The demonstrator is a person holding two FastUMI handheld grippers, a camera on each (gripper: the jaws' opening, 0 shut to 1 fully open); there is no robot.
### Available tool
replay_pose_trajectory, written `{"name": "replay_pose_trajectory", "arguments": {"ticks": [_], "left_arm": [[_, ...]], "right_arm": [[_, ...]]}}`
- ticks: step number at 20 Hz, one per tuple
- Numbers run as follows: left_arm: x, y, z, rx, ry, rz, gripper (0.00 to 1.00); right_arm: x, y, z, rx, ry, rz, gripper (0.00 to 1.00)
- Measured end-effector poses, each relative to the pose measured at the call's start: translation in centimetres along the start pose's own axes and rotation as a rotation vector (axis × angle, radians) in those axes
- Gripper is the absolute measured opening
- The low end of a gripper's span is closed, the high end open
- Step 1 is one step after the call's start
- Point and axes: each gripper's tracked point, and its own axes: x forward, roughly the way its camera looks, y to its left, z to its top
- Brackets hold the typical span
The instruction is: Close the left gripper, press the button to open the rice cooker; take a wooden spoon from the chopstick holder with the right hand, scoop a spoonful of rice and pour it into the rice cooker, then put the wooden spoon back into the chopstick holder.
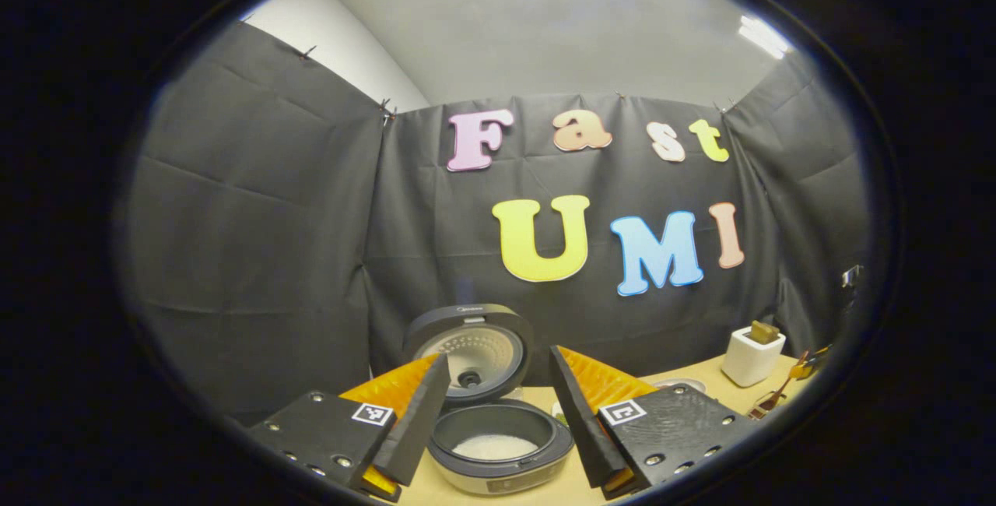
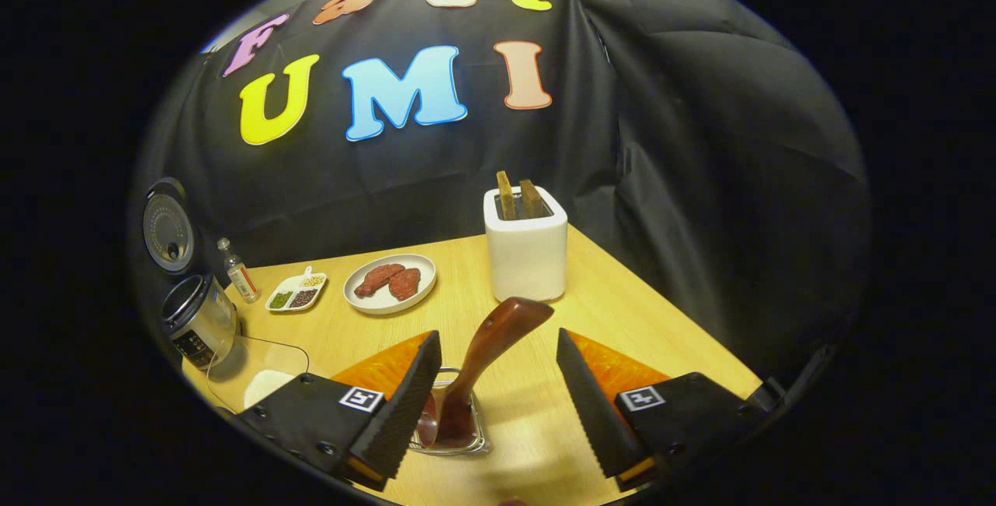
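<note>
The left gripper view sits low and close before the open rice cooker [image 1: 498, 412], facing level toward the booth's back wall. The right gripper view rides higher, farther right, tilted down over the table [image 2: 622, 311]. Both share the rice cooker [image 2: 194, 311], the white toaster [image 1: 752, 356] [image 2: 525, 245] and the table.

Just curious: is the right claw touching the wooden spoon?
Apart. The right gripper view shows the right claw open, table showing between each finger and the wooden spoon.
</note>
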Motion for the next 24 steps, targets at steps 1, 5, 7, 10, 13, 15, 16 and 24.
{"name": "replay_pose_trajectory", "arguments": {"ticks": [1,5,7,10,13,15,16,24], "left_arm": [[0.3,-0.2,0.0,0.004,0.001,-0.005,0.81],[3.1,-0.5,0.9,0.014,-0.004,-0.025,0.8],[5.2,-0.1,1.7,0.012,-0.009,-0.028,0.8],[8.9,1.1,2.6,0.004,-0.021,-0.02,0.8],[13.2,2.6,3.2,-0.008,-0.028,-0.012,0.8],[15.9,3.9,3.2,-0.019,-0.028,-0.006,0.8],[17.3,4.4,3.1,-0.025,-0.03,-0.006,0.8],[27.4,7.0,-1.6,-0.061,0.057,0.0,0.8]], "right_arm": [[-0.6,-0.5,0.7,-0.022,-0.027,-0.018,0.96],[-3.2,-1.4,4.2,-0.08,-0.123,-0.051,0.99],[-4.6,-1.4,5.7,-0.083,-0.164,-0.062,0.99],[-6.1,-1.0,7.4,-0.061,-0.209,-0.084,0.99],[-7.1,-0.4,8.5,-0.029,-0.24,-0.102,0.99],[-7.5,0.0,9.0,-0.022,-0.265,-0.125,0.99],[-7.7,0.2,9.3,-0.023,-0.276,-0.137,0.99],[-7.9,2.4,9.0,-0.028,-0.279,-0.183,0.94]]}}
